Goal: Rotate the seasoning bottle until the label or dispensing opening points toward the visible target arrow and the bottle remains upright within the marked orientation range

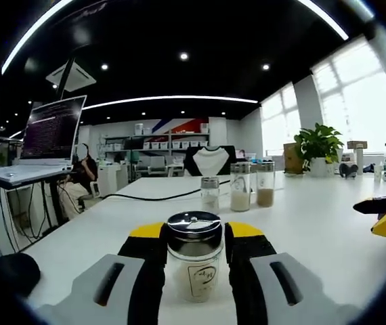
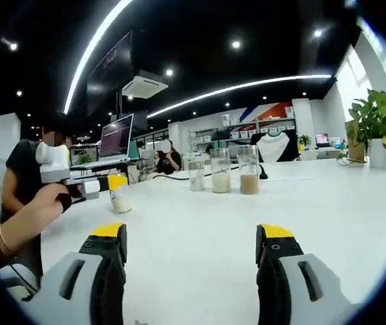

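Left claw [image 1: 194, 245] closes both yellow-tipped jaws on the upright seasoning bottle [image 1: 194, 261] at 6 o'clock on the white tabletop [image 1: 301, 223] — three jars [image 1: 239, 187] stand behind at 12 o'clock. Right claw [image 2: 191, 245] hovers wide open, holding nothing.

Ahead of the tongs three jars [image 1: 239, 186] stand together on the white table [image 1: 315, 217], a black cable [image 1: 145, 198] trailing behind, a potted plant [image 1: 318, 145] far right.
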`<act>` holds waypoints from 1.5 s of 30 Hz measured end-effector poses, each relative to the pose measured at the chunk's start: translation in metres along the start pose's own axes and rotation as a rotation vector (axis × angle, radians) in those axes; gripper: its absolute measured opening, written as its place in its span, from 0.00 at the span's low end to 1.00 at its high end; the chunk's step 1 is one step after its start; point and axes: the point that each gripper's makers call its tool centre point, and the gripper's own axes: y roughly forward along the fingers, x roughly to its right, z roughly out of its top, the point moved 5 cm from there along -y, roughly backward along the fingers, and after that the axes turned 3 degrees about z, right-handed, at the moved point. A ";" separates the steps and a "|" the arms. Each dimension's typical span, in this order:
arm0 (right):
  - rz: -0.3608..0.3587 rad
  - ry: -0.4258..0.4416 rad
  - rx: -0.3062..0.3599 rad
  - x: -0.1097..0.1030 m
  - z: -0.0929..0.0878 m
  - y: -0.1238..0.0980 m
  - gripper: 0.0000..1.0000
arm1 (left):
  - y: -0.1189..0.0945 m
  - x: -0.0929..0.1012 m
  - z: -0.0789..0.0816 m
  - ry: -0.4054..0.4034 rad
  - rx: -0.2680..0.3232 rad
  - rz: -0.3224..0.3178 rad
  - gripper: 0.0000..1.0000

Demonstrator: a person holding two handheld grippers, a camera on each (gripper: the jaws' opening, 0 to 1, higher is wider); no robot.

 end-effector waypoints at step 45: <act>0.012 -0.006 0.023 0.000 0.024 -0.003 0.78 | 0.011 0.012 0.042 0.014 -0.006 -0.053 0.78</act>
